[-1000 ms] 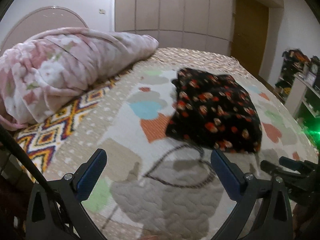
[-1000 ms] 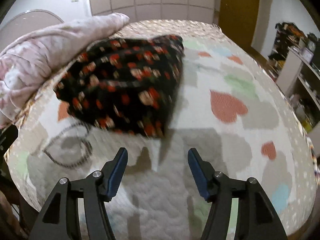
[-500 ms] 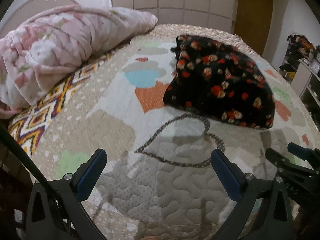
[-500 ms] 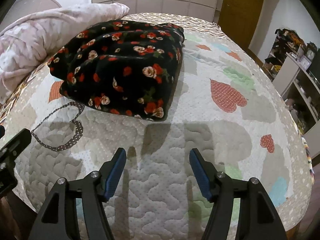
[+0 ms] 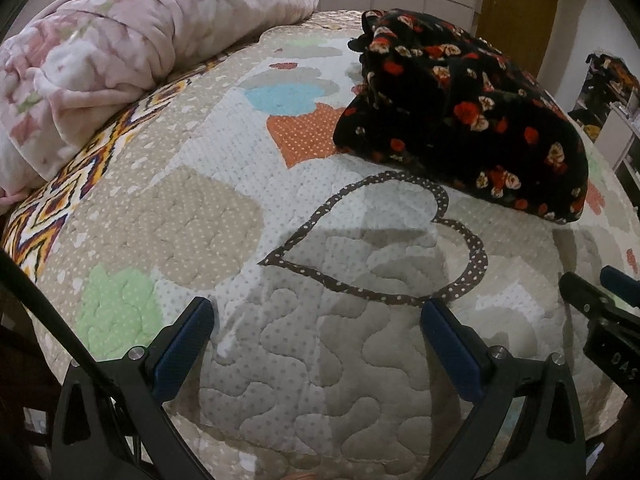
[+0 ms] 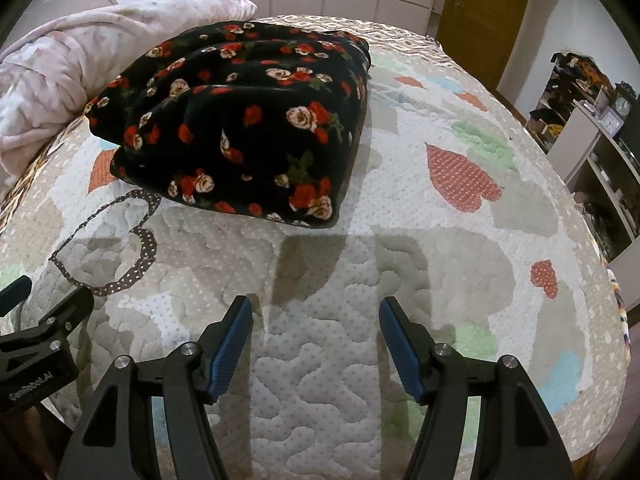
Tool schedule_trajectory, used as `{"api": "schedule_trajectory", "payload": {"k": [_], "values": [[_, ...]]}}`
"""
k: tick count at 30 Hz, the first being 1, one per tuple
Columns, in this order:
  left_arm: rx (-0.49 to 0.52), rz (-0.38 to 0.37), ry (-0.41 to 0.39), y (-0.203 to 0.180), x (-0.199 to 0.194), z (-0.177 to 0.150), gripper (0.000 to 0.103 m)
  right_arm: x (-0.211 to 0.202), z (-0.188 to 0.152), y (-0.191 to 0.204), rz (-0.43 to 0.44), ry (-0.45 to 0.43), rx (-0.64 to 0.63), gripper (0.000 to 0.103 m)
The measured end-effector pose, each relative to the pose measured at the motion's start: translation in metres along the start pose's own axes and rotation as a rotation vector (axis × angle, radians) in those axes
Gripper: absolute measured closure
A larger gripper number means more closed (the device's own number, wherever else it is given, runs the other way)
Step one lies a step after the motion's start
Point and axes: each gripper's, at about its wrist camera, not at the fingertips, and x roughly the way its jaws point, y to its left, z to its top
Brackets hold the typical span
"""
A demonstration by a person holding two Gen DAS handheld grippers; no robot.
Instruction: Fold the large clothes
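The left gripper (image 5: 318, 312) stood wide open with nothing between its two blue-padded fingers (image 5: 184, 344), poised over the near part of the quilted bedspread (image 5: 224, 216). The right gripper (image 6: 316, 312) was likewise spread apart and empty, its blue pads (image 6: 232, 344) above the stitched cream patch at the bed's near edge. Each camera caught part of the other tool: the right gripper showed at the right edge of the left view, the left one at the lower left of the right view.

Nothing lay between either gripper and the folded black floral garment (image 6: 240, 128), the one task piece, which rested as a thick bundle on the bedspread beyond a dotted brown heart outline (image 5: 384, 240). Its near edge touched the top of that heart.

Behind and to the left of it lay one rumpled pink blanket (image 5: 120, 52), heaped along the bed's far left side, just beside the garment in the right view.

The left view alone showed a zigzag-patterned strip (image 5: 52, 204) under the blanket and one blue heart patch (image 5: 288, 98) and one orange one (image 5: 308, 132) beside the garment. The right view alone showed a large red heart patch (image 6: 460, 178), a smaller red one (image 6: 544, 276), a shelf unit (image 6: 592, 148) with a clock (image 6: 622, 106), and the brown door (image 6: 484, 12) clearly.
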Motion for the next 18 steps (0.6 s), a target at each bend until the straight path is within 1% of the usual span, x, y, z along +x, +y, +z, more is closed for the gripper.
{"api": "schedule_trajectory", "payload": {"k": [11, 18], "values": [[0.030, 0.014, 0.004, -0.0040, 0.0066, 0.0002, 0.000, 0.0017, -0.0015, 0.0017, -0.005, 0.003, -0.003, 0.032], [0.017, 0.009, -0.033, -0.0018, -0.0015, 0.0017, 0.000, -0.0011, -0.0026, 0.0050, -0.009, -0.005, -0.019, 0.032]]}}
